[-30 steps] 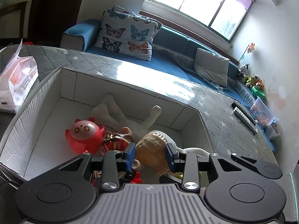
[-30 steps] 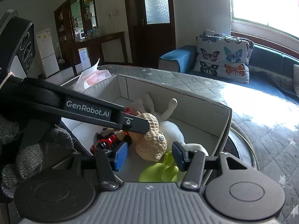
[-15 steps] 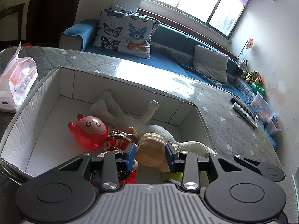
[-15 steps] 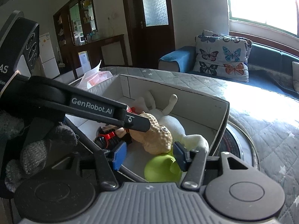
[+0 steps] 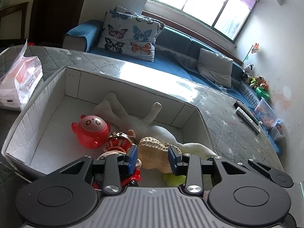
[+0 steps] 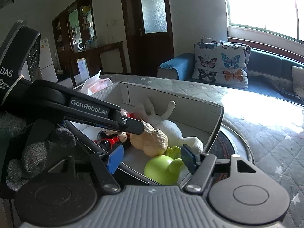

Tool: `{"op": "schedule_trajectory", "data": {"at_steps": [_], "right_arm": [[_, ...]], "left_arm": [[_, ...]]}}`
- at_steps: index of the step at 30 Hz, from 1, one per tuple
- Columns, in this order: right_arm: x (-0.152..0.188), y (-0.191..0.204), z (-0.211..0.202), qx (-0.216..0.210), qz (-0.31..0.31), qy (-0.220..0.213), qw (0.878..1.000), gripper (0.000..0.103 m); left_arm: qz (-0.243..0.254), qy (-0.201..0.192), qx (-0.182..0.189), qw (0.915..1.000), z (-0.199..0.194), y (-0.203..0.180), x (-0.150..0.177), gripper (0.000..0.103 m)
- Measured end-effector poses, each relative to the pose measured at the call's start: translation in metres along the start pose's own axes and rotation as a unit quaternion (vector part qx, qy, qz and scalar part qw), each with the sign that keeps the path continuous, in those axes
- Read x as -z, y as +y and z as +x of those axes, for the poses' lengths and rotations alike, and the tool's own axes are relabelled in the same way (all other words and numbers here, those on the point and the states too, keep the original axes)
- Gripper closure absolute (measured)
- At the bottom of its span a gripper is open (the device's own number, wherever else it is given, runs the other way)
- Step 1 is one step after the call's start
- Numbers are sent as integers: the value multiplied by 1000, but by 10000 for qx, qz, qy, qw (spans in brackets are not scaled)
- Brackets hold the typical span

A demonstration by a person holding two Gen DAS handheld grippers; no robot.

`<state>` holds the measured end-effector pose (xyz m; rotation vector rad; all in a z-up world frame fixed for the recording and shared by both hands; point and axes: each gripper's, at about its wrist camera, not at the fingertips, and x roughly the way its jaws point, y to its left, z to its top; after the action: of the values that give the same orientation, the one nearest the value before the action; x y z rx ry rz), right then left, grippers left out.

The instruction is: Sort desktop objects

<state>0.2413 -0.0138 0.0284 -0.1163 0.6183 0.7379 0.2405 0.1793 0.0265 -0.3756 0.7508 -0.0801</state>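
Peanut toy (image 5: 153, 152) | between left gripper (image 5: 153, 156) pads, contact unclear | right gripper (image 6: 152, 158) open, empty

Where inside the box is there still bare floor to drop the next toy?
Free: the box floor's left half, between the left wall and the red toy, up to the far-left corner. Crowded: the right half, with the white plush, peanut toy and green toy.

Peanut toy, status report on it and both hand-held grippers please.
Left hand-held gripper open, straddling peanut toy in box. Right hand-held gripper open, empty, at box edge. Figurine, green toy crowd it.
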Motion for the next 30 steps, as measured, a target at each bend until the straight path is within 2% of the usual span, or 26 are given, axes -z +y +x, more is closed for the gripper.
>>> {"op": "schedule_trajectory", "data": {"at_steps": [2,6,8,12,16,19,30], "right_arm": [[1,1,-3,4,6,-36,10000,26],[4,5,-12,3,37,-109,9999,24],[6,7,-17,0,66,-148,9999,17],[11,11,-28,30,103,-229,9997,13],[18,15,-40,85,164,-285,9994,3],[25,18,-47,112,179,-294,9993,0],[46,29,-64,377,356,-289,9982,0]], "left_arm": [[-6,-47,-3,10000,-6,-1,2,65],[-2,-159,-17,9999,-19,-4,7,65],[0,-216,-24,9998,-26,-5,10,65],[62,-360,-70,9993,-42,-9,17,65],[196,-446,-151,9987,-58,-15,29,65],[198,-515,-204,9983,-69,-18,38,65],[320,-658,-478,9962,-97,-22,72,65]]}}
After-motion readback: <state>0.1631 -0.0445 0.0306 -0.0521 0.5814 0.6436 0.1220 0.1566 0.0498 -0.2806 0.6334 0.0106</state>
